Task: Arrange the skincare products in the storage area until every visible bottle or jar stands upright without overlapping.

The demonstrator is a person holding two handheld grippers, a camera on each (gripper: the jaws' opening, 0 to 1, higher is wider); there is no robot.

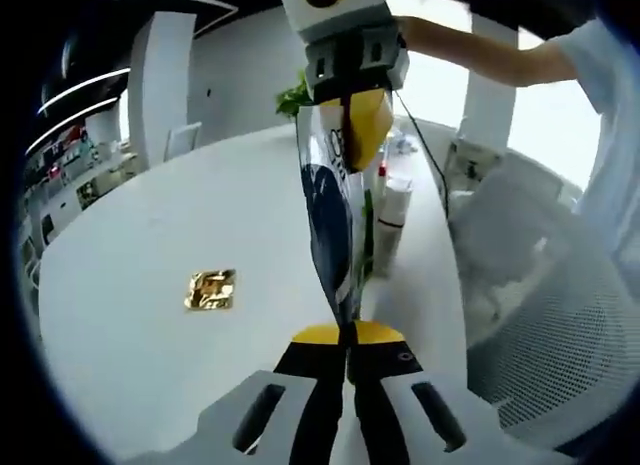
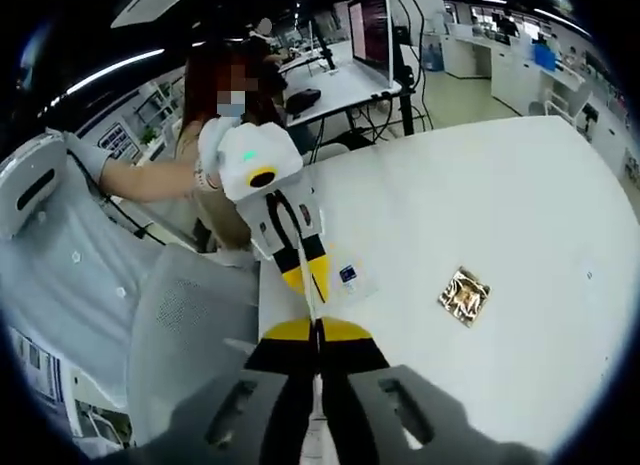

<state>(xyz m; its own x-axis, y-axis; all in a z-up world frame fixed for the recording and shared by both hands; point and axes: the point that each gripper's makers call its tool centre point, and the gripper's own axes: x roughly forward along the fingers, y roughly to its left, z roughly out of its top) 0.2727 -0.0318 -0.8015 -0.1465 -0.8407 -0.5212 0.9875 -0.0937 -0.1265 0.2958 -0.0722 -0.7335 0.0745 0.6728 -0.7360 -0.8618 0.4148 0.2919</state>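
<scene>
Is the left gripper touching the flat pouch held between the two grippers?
Touching. In the left gripper view the left gripper has its jaws shut on the bottom edge of the pouch, with the right gripper clamping its top.

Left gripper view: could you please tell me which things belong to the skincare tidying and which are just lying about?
Job: printed pouch, held between left gripper and right gripper; white bottle; gold sachet, probably.
Lying about: plant; mesh chair.
</scene>
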